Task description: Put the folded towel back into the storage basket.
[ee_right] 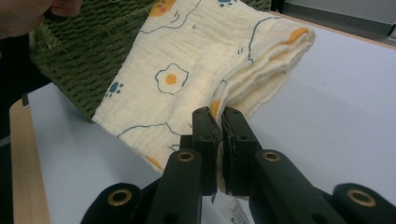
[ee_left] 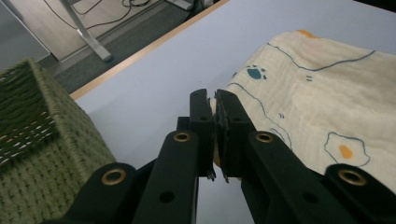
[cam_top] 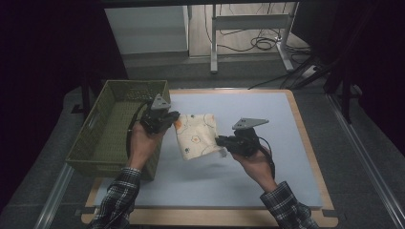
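Grey mat [cam_top: 267,157] is filling frame centre; my left gripper [cam_top: 168,118] and right gripper [cam_top: 222,141] are pinching the folded cloth [cam_top: 197,135] beside the basket [cam_top: 95,143]

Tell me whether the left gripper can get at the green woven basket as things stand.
Probably yes. The green woven basket sits right beside the left gripper, open-topped, with nothing between them. But that gripper is shut on the cream folded cloth with egg prints, which the right gripper also holds.

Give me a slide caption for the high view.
Both tongs, left and right, grip a folded patterned cloth beside a green woven basket.
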### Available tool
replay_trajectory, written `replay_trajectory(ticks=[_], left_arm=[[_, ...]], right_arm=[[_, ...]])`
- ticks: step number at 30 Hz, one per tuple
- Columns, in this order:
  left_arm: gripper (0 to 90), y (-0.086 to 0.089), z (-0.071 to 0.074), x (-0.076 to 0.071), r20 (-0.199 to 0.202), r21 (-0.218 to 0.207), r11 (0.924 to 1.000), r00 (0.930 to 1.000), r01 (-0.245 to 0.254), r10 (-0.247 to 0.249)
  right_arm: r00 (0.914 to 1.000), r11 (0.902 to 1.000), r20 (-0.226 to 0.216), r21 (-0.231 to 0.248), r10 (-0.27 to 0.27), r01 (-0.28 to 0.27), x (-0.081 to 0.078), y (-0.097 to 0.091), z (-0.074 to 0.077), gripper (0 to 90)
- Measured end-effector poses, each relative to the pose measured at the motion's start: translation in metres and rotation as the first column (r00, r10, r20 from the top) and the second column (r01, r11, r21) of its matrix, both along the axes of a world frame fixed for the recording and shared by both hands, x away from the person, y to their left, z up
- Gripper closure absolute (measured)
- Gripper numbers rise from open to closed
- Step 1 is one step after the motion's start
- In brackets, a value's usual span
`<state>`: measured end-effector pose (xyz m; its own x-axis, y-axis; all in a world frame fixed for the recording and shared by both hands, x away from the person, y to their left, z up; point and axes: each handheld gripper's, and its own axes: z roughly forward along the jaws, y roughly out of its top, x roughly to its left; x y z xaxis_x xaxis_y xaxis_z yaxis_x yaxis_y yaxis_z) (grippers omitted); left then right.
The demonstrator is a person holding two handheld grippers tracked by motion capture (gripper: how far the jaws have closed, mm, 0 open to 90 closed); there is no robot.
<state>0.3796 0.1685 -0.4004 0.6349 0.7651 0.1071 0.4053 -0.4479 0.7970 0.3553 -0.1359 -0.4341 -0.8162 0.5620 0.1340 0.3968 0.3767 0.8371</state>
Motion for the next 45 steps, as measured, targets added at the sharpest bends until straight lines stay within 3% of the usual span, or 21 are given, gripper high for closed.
replay_trajectory(ticks=[12,25,35,45], left_arm=[[86.2,0.022,0.013,0.001,0.023,-0.006,0.9992,0.9989,-0.040,0.040],[86.3,0.049,0.029,-0.001,0.040,0.011,0.9964,0.9957,-0.084,0.084],[86.5,0.075,0.040,-0.007,0.053,0.029,0.9899,0.9891,-0.139,0.137],[86.5,0.108,0.040,-0.018,0.064,0.016,0.9794,0.9777,-0.201,0.200]], right_arm=[[0.9997,0.9999,0.021,-0.009,0.012,-0.012,0.007,0.023,0.013,84.6],[0.9995,0.9996,0.015,0.006,0.027,-0.027,0.018,0.048,0.020,84.5],[0.9980,0.9981,0.020,0.016,0.060,-0.060,0.019,0.079,0.026,84.5],[0.9937,0.9936,0.024,0.025,0.110,-0.110,0.017,0.118,0.030,84.4]])
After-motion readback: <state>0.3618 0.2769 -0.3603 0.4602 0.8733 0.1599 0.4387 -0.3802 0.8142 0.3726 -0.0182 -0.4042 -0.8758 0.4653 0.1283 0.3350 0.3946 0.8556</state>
